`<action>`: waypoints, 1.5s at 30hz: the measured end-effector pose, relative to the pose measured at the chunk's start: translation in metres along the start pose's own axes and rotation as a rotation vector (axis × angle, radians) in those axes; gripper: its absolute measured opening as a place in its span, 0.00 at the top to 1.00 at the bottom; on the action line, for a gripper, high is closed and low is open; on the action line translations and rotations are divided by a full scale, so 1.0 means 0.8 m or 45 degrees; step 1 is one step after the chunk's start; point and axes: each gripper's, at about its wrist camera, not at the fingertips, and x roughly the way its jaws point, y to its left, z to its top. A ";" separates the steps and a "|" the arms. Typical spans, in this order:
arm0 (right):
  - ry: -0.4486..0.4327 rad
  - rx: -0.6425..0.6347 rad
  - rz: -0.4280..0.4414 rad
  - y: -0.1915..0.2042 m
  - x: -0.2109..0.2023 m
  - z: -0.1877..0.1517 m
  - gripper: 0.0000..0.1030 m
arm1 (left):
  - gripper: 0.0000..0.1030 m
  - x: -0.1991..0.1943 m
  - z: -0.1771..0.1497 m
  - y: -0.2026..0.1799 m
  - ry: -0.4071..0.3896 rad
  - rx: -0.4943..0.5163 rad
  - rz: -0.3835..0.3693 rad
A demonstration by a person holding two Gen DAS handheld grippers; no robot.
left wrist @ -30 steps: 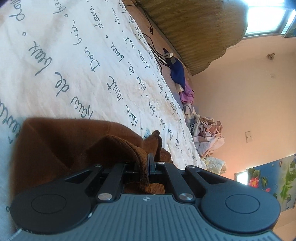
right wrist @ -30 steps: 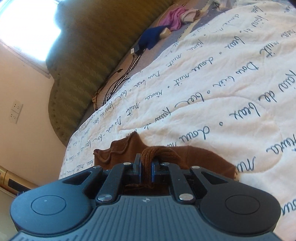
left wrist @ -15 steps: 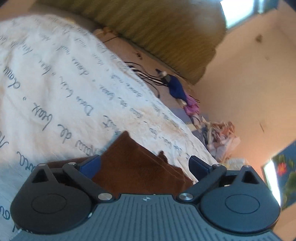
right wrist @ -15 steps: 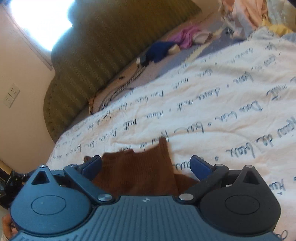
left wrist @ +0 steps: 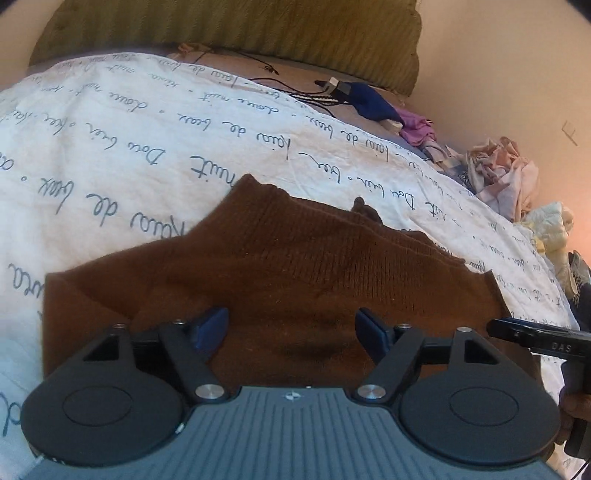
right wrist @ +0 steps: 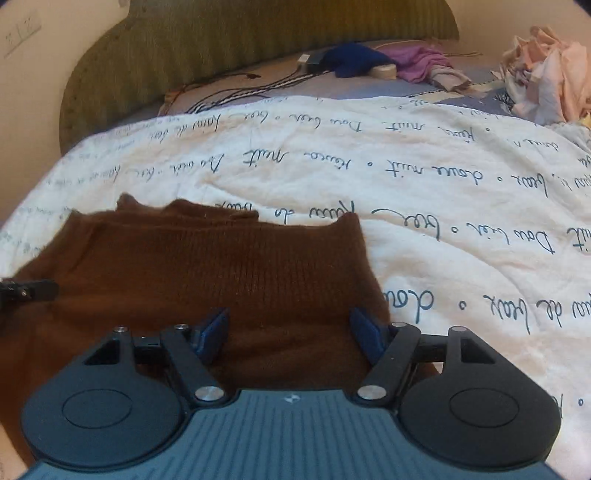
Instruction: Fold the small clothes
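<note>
Garment: a small brown knit garment (left wrist: 295,266) is seen folded over on itself, its upper edge humped into a raised point, with a further layer showing behind.
Place: it is laid on a white quilt (left wrist: 129,155) on a bed, directly under both grippers.
Knit: fine vertical ribs are made out across the surface; the wool looks soft and slightly fuzzy, and a darker crease is visible near the lower middle.
Edges: one side is seen running straight, the far corner rounded in the right wrist view (right wrist: 221,266).
Left gripper (left wrist: 291,328): its jaws are held wide apart and have just been closing a little; the garment lies below the gap, and no cloth is pinched.
Right gripper (right wrist: 290,328): it is likewise spread wide, also just narrowed slightly, with nothing gripped between its blue pads (right wrist: 212,328).
Quilt: puffy stitched cotton, printed with dark cursive script.
Headboard (left wrist: 221,29): olive green, padded, ribbed in vertical channels, with a curved top.
Beyond: a dark blue cloth (right wrist: 354,59), a pink cloth (right wrist: 421,64) and a crumpled pale pile (right wrist: 543,77) are seen past the quilt.
</note>
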 end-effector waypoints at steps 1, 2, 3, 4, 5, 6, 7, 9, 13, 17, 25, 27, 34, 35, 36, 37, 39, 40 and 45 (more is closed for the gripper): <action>-0.024 -0.045 -0.005 0.005 -0.019 -0.004 0.29 | 0.23 -0.012 0.001 -0.002 -0.009 0.011 0.010; -0.035 -0.076 0.009 0.010 -0.041 -0.012 0.29 | 0.14 -0.026 -0.001 -0.003 -0.033 0.030 0.033; -0.044 -0.086 0.037 0.013 -0.060 -0.023 0.29 | 0.10 -0.049 -0.005 -0.007 -0.070 0.058 0.037; -0.056 -0.096 0.072 0.017 -0.079 -0.037 0.29 | 0.05 -0.064 -0.012 -0.009 -0.092 0.071 0.000; -0.061 -0.110 0.096 0.021 -0.094 -0.051 0.29 | 0.04 -0.083 -0.022 -0.013 -0.103 0.071 -0.070; -0.060 -0.125 0.113 0.028 -0.105 -0.066 0.29 | 0.03 -0.096 -0.035 -0.017 -0.103 0.073 -0.121; -0.058 -0.129 0.137 0.034 -0.115 -0.083 0.29 | 0.00 -0.105 -0.049 -0.022 -0.101 0.085 -0.148; -0.024 -0.131 0.224 0.046 -0.118 -0.112 0.29 | 0.00 -0.104 -0.075 -0.033 -0.064 0.149 -0.128; 0.032 -0.179 0.125 0.030 -0.091 -0.141 0.30 | 0.00 -0.065 -0.105 -0.019 -0.027 0.227 0.035; 0.029 0.093 -0.037 -0.024 -0.119 -0.132 0.28 | 0.03 -0.089 -0.093 0.010 -0.028 0.130 0.052; -0.002 0.438 0.314 -0.076 -0.146 -0.158 0.18 | 0.00 -0.157 -0.096 0.065 -0.023 -0.076 -0.014; -0.004 0.545 0.408 -0.089 -0.133 -0.163 0.18 | 0.00 -0.157 -0.102 0.098 0.019 -0.195 -0.060; 0.013 0.681 0.538 -0.084 -0.089 -0.161 0.15 | 0.00 -0.142 -0.093 0.154 0.103 -0.473 -0.355; 0.013 0.695 0.579 -0.082 -0.086 -0.159 0.09 | 0.00 -0.134 -0.090 0.156 0.136 -0.503 -0.410; 0.020 0.700 0.646 -0.078 -0.084 -0.160 0.03 | 0.00 -0.127 -0.087 0.156 0.162 -0.533 -0.443; 0.029 0.705 0.680 -0.073 -0.079 -0.158 0.01 | 0.00 -0.120 -0.084 0.155 0.181 -0.549 -0.467; 0.052 0.702 0.712 -0.066 -0.071 -0.155 0.01 | 0.00 -0.105 -0.077 0.151 0.211 -0.547 -0.497; 0.052 0.703 0.710 -0.065 -0.068 -0.153 0.01 | 0.00 -0.099 -0.075 0.151 0.221 -0.559 -0.510; -0.008 0.808 0.690 -0.078 -0.066 -0.150 0.02 | 0.00 -0.080 -0.067 0.182 0.230 -0.757 -0.654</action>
